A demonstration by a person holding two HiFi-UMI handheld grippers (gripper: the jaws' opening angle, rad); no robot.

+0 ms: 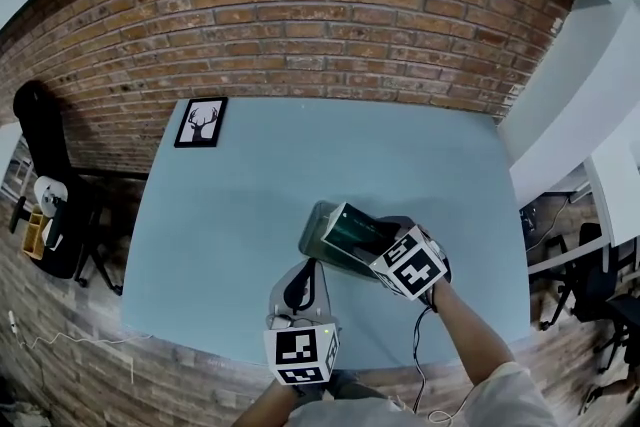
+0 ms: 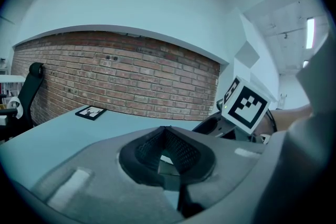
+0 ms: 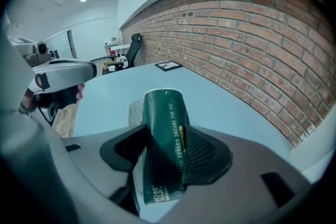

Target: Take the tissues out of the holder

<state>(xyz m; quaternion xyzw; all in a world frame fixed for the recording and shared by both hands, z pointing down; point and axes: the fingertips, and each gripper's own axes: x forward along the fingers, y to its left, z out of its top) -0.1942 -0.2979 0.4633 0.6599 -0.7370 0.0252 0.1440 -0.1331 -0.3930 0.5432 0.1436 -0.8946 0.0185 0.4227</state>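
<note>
Tissue pack (image 3: 165, 134), dark green, is squeezed between the two jaws of the right gripper (image 3: 167, 142) and sticks out past their tips. The see-through holder (image 3: 135, 113) sits on the blue table (image 1: 250, 175), just under the pack. The left gripper (image 2: 165, 131) has its jaws shut tip to tip, with nothing in them. Its tip is just beside the holder, left of the right gripper.
</note>
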